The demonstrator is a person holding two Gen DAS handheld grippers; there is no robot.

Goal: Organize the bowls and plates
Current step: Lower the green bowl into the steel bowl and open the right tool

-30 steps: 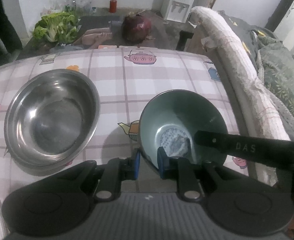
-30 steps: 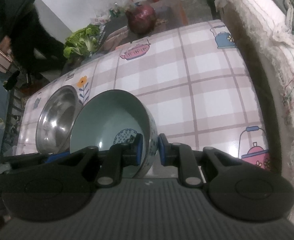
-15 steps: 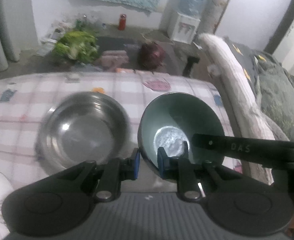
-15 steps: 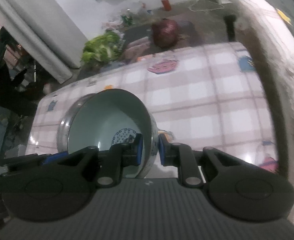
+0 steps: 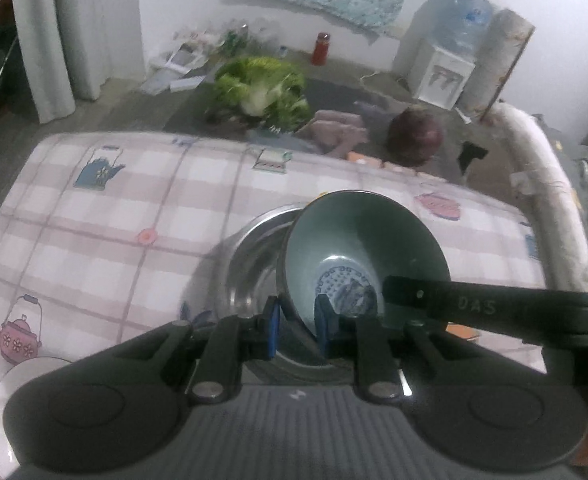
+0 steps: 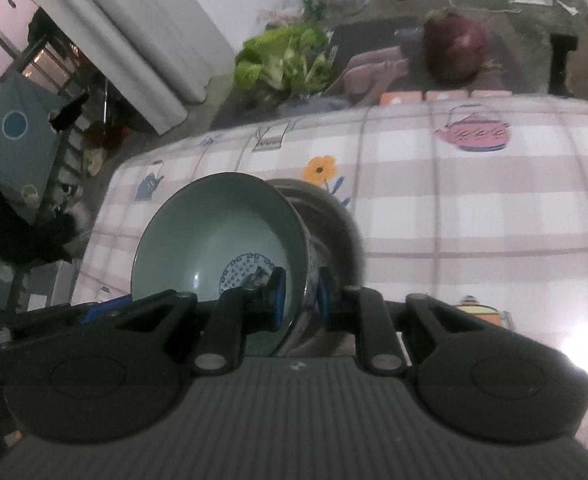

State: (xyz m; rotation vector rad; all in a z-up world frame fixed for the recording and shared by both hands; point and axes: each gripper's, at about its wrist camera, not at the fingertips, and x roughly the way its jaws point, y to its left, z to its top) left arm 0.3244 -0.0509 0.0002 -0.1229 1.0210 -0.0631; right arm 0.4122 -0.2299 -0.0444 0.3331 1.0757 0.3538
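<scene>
A green ceramic bowl (image 5: 358,236) with a blue pattern inside is held in the air by both grippers, over a steel bowl (image 5: 249,264) on the table. My left gripper (image 5: 296,326) is shut on the green bowl's near rim. My right gripper (image 6: 298,302) is shut on the opposite rim of the green bowl (image 6: 221,236); its arm crosses the left wrist view at right. The steel bowl (image 6: 334,220) shows behind the green bowl in the right wrist view. A white plate (image 5: 3,400) lies at the lower left.
The table has a pink checked cloth (image 5: 113,220) with teapot prints. Beyond its far edge lie greens (image 5: 261,92), a red cabbage (image 5: 414,136) and a water dispenser (image 5: 446,72). A padded rail (image 5: 542,184) runs along the right side.
Both grippers have carried the green bowl leftward and up; it was beside the steel bowl and now hangs over it. Both grips have stayed shut.
</scene>
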